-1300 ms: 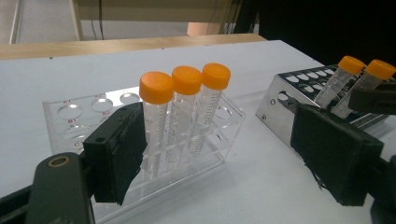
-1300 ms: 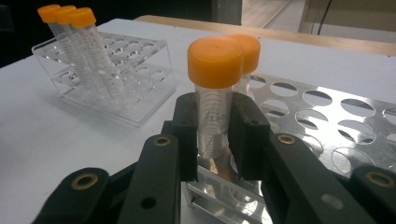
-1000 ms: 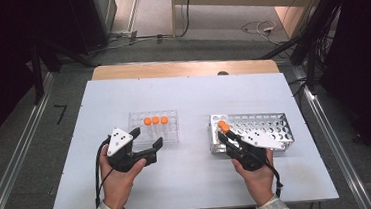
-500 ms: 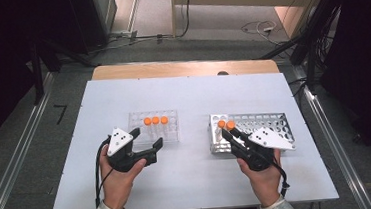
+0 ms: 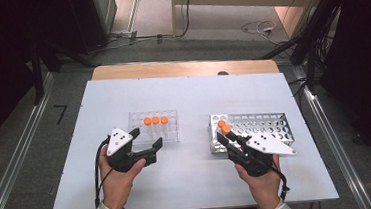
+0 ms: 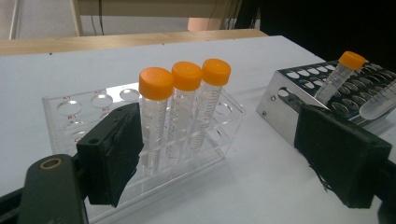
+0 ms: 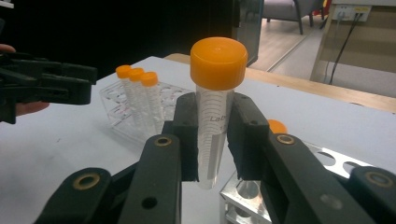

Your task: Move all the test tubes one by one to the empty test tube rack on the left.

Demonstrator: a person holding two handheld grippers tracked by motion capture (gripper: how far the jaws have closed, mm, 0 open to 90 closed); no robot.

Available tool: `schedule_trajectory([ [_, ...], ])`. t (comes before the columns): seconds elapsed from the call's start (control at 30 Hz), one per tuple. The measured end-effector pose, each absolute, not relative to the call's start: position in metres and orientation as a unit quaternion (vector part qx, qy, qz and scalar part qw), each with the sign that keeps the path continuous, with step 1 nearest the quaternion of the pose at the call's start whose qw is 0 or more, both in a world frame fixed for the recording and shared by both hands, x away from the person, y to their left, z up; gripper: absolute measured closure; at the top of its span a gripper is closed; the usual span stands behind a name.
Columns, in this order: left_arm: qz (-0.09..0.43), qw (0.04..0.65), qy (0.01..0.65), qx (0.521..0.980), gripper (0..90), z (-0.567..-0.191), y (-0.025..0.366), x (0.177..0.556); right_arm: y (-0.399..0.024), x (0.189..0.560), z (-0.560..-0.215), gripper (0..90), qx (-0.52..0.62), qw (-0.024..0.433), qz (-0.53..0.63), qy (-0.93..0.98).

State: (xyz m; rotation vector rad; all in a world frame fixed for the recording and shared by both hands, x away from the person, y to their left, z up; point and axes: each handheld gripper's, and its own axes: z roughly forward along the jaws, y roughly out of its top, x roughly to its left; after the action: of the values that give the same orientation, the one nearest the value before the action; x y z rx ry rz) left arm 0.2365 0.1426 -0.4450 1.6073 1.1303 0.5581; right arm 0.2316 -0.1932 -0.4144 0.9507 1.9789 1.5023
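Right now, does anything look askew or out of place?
One orange-capped tube leans tilted in the metal rack instead of standing upright. The three tubes in the clear rack stand straight; nothing looks spilled.

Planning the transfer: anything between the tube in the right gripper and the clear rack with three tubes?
Nothing visible. The right gripper holds the tube above the metal rack; bare table lies before the clear rack.

Right gripper [image 5: 227,137], black two-jaw tool: rolled from tilted to grey three-cornered plate [image 5: 269,144] facing up, and raised slightly above the perforated metal tube rack [image 5: 270,125]. Clear plastic tube with orange screw cap [image 7: 214,107], clamped between its jaws: lifted with it, base now clear of the rack's near-left corner.
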Motion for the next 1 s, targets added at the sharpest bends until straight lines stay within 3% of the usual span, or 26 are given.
schedule_trajectory([
  [1.0, 0.227, 0.529, 0.459, 0.677, 15.8, -0.44, 0.136, 0.231, -0.139, 0.236, -0.439, 71.9, 0.303, 0.199, 0.522, 0.772],
])
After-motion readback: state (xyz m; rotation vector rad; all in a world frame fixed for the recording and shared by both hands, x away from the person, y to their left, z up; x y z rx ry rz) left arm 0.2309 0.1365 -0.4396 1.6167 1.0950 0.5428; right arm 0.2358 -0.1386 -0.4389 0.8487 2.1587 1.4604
